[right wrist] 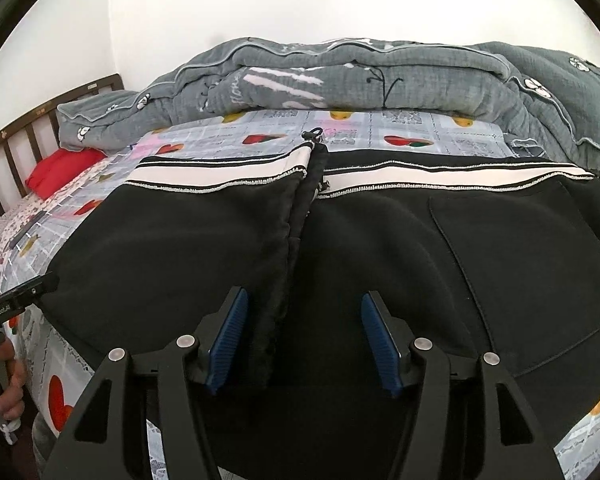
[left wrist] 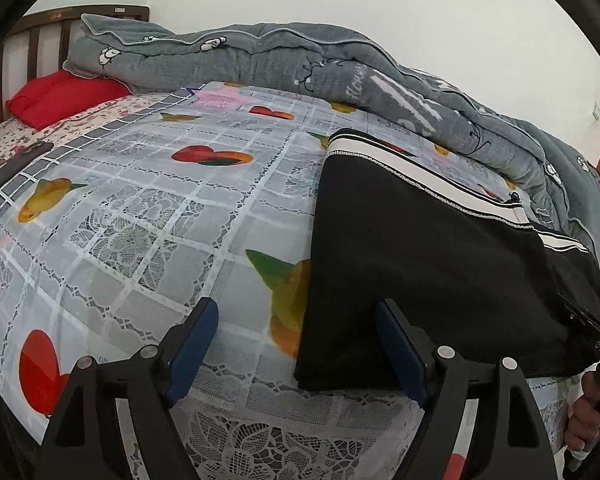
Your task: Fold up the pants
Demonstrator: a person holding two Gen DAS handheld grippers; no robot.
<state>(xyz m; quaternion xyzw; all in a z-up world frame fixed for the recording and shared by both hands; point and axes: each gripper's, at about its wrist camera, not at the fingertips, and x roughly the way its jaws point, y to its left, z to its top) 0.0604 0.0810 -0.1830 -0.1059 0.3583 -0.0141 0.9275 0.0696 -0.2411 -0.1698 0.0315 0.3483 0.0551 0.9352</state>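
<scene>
Pants flat on bed, already doubled, long axis running left-right across my view, striped band along far edge. Right gripper directly over near edge, jaws parted, nothing clamped, fold seam between pads. Left gripper at pants' left end, released too; its right pad over corner, left pad over bare sheet (cloth lies right of it). My read: right nearer middle.
</scene>
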